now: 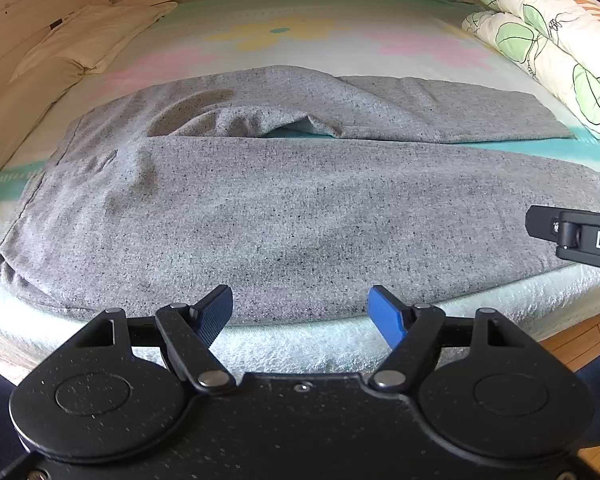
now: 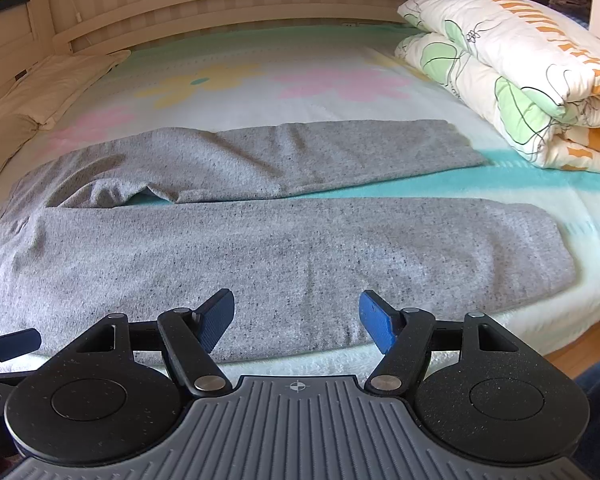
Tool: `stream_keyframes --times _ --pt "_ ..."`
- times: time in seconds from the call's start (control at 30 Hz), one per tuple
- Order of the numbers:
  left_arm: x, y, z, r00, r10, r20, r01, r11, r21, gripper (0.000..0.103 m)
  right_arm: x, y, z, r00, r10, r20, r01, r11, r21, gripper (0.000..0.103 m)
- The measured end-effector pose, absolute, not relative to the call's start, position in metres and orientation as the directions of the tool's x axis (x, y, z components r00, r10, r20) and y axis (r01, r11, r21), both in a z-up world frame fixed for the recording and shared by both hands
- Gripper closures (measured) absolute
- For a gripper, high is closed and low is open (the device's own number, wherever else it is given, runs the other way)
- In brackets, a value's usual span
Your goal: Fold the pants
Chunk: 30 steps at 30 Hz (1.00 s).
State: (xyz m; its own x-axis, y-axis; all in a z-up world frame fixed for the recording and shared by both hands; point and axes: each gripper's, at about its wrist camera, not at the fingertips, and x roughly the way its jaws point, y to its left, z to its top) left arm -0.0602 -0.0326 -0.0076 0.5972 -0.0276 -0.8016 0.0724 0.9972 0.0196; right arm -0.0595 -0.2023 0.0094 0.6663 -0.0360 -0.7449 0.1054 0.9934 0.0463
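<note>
Grey speckled pants [image 1: 284, 208] lie flat across the bed, waistband to the left and both legs stretching right, side by side with a narrow gap between them. In the right wrist view the pants [image 2: 260, 256] show both leg ends. My left gripper [image 1: 300, 312] hovers open over the near edge of the front leg, nothing between its fingers. My right gripper [image 2: 297, 320] stands open over the same edge further right, also empty. Part of the right gripper [image 1: 580, 236] shows at the left wrist view's right side, and the left one's fingertip [image 2: 12, 344] shows at the lower left.
A folded floral quilt [image 2: 520, 88] sits at the bed's right side. A cream pillow [image 1: 88, 36] lies at the far left by the slatted headboard [image 2: 220, 4]. The pastel flowered sheet [image 2: 260, 80] stretches beyond the pants. Wooden floor [image 1: 580, 340] shows past the near bed edge.
</note>
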Motion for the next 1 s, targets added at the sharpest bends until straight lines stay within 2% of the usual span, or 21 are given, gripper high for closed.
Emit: stream_keyframes --times 1.0 --pt "-0.0593 -0.0311 -0.008 0.594 -0.019 -0.804 0.066 0.998 0.025 0.028 -0.0587 -0.1979 0.0083 0.663 -0.035 -0.748 0.096 0.995 0.038 0.035"
